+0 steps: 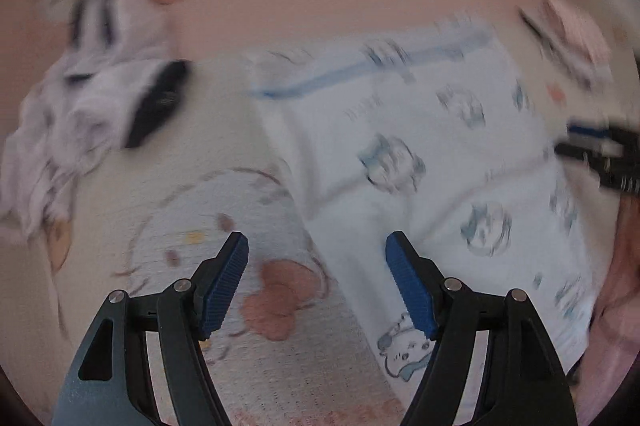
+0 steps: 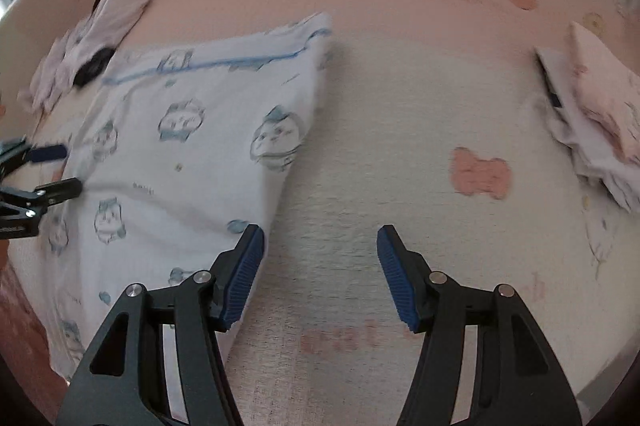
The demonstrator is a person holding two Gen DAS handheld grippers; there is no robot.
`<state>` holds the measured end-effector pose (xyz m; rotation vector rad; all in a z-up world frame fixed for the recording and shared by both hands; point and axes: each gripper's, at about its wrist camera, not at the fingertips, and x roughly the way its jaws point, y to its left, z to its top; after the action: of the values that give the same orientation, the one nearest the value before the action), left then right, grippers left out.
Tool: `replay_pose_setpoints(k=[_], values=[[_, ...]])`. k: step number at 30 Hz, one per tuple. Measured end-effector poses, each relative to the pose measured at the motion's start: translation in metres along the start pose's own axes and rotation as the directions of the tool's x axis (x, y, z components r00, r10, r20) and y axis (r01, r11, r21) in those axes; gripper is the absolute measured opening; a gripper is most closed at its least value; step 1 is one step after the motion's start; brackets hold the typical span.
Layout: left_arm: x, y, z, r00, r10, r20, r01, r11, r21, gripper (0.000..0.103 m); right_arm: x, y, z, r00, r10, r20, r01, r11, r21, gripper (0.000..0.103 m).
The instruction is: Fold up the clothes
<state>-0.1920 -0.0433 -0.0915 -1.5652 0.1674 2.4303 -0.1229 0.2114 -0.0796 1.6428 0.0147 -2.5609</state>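
A white garment with blue cartoon prints and a blue stripe (image 1: 432, 154) (image 2: 192, 146) lies spread flat on the pink cartoon bedspread (image 1: 260, 6) (image 2: 380, 146). My left gripper (image 1: 316, 246) hovers open over its left edge, nothing between the blue pads. My right gripper (image 2: 320, 238) hangs open just off the garment's right edge, above bare bedspread. Each gripper shows at the other view's side: the right gripper (image 1: 600, 154) and the left gripper (image 2: 36, 170). The left wrist view is motion-blurred.
A crumpled white garment with black trim (image 1: 92, 94) (image 2: 92, 42) lies at the back left. A stack of folded pale clothes (image 2: 596, 118) (image 1: 568, 38) sits at the right. Bare bedspread stretches between the printed garment and the stack.
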Motion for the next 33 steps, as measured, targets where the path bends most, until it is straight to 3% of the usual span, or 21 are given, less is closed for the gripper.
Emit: replay_pose_setpoints(k=[3, 5, 7, 10, 12, 13, 16, 19, 24, 26, 28, 30, 33], values=[[-0.007, -0.013, 0.006, 0.996, -0.051, 0.074, 0.051, 0.999, 0.002, 0.074, -0.002, 0.005, 0.008, 0.999, 0.039, 0.029, -0.04, 0.999, 0.024, 0.06], [0.008, -0.021, 0.003, 0.999, -0.018, 0.029, 0.017, 0.999, 0.042, 0.074, 0.004, 0.014, 0.015, 0.997, 0.07, 0.02, -0.07, 0.997, 0.01, 0.06], [0.026, -0.024, -0.003, 0.999, 0.038, -0.031, -0.035, 0.996, 0.083, 0.075, 0.016, 0.019, 0.014, 0.999, 0.049, -0.015, -0.05, 0.998, -0.032, 0.06], [0.015, 0.004, -0.008, 0.999, 0.047, -0.008, -0.047, 0.999, -0.001, 0.075, 0.024, 0.011, 0.009, 0.998, -0.011, -0.055, 0.008, 0.998, -0.057, 0.06], [0.001, 0.024, -0.002, 0.995, 0.087, 0.05, -0.082, 0.993, -0.083, 0.073, 0.018, -0.005, 0.01, 0.998, -0.021, -0.054, 0.02, 1.0, -0.019, 0.06], [-0.006, 0.03, 0.005, 0.993, 0.071, 0.093, -0.061, 0.993, -0.104, 0.073, 0.015, -0.012, 0.013, 0.999, -0.015, -0.044, 0.015, 1.0, 0.001, 0.06], [-0.005, 0.03, 0.033, 0.987, 0.059, 0.15, -0.046, 0.995, -0.088, 0.073, 0.013, -0.023, 0.034, 1.0, 0.023, -0.003, -0.022, 0.999, 0.026, 0.059], [0.016, 0.021, 0.058, 0.986, 0.089, 0.139, -0.085, 0.996, -0.034, 0.073, 0.031, -0.021, 0.061, 1.0, 0.009, 0.004, -0.009, 1.0, 0.023, 0.059], [0.05, 0.032, 0.071, 0.984, 0.155, 0.086, -0.156, 0.988, 0.002, 0.073, 0.073, -0.006, 0.094, 0.998, 0.051, -0.037, -0.052, 0.999, -0.016, 0.059], [0.055, 0.051, 0.071, 0.984, 0.165, 0.073, -0.162, 0.986, -0.048, 0.074, 0.087, -0.004, 0.102, 0.998, 0.044, -0.055, -0.046, 0.998, -0.047, 0.059], [0.051, 0.084, 0.07, 0.994, 0.1, 0.05, -0.088, 0.975, -0.205, 0.074, 0.085, -0.027, 0.111, 0.995, 0.093, -0.04, -0.091, 0.995, 0.05, 0.058], [0.04, 0.106, 0.069, 0.991, 0.104, 0.081, -0.074, 0.948, -0.311, 0.071, 0.082, -0.045, 0.118, 0.989, 0.144, -0.018, -0.14, 0.979, 0.145, 0.058], [0.036, 0.095, 0.079, 0.987, 0.082, 0.139, -0.044, 0.966, -0.255, 0.071, 0.076, -0.041, 0.13, 0.99, 0.14, 0.032, -0.143, 0.983, 0.119, 0.059]])
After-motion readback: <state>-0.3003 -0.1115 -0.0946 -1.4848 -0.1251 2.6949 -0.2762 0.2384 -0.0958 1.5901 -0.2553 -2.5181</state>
